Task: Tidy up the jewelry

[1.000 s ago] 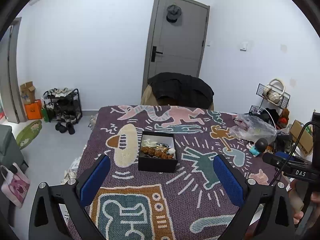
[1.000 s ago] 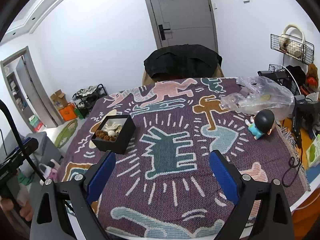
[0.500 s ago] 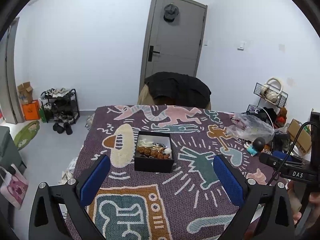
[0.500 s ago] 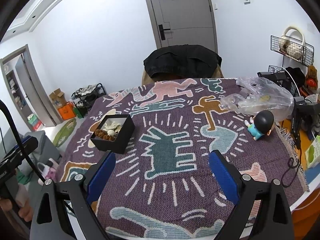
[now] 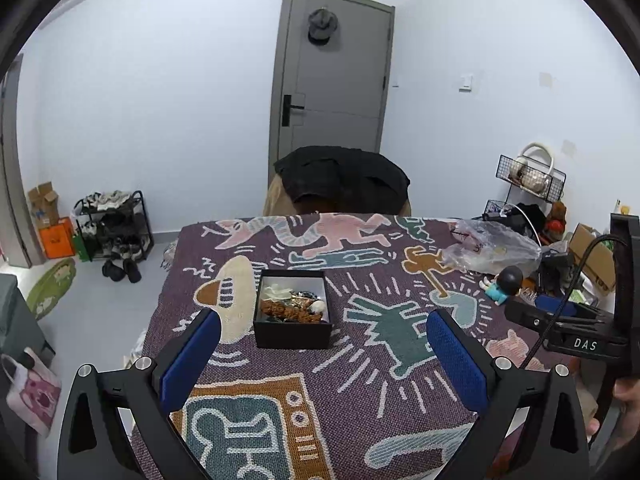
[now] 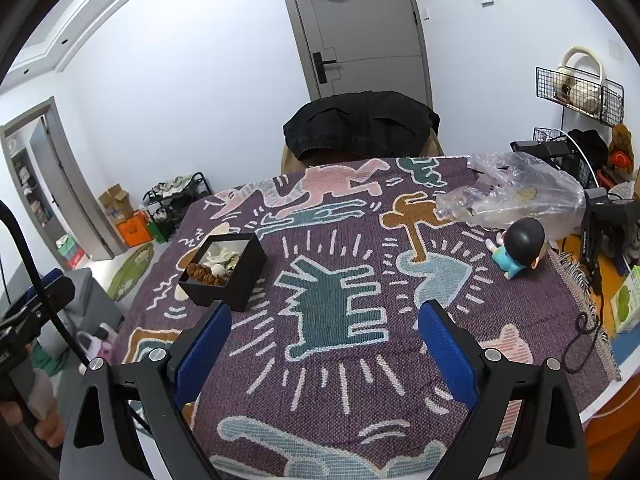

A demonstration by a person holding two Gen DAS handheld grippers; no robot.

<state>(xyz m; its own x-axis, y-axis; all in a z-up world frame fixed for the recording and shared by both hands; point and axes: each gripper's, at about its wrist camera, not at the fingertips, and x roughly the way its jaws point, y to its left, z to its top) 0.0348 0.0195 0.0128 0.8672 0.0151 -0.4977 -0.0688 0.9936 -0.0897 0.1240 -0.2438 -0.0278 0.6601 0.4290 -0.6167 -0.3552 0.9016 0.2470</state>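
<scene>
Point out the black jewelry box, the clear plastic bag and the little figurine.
black jewelry box (image 5: 293, 334), left wrist view, front wall.
clear plastic bag (image 6: 532, 192), right wrist view, crumpled middle.
figurine (image 6: 524, 240), right wrist view, black head.

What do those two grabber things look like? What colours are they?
Both look the same. The left gripper has black angular arms with silver screws, and its fingers carry bright blue textured pads. The right gripper matches it, with the same blue-padded fingers. Seen from the left camera, the right one's black body has a thick black cable and white "DAS" lettering.
</scene>
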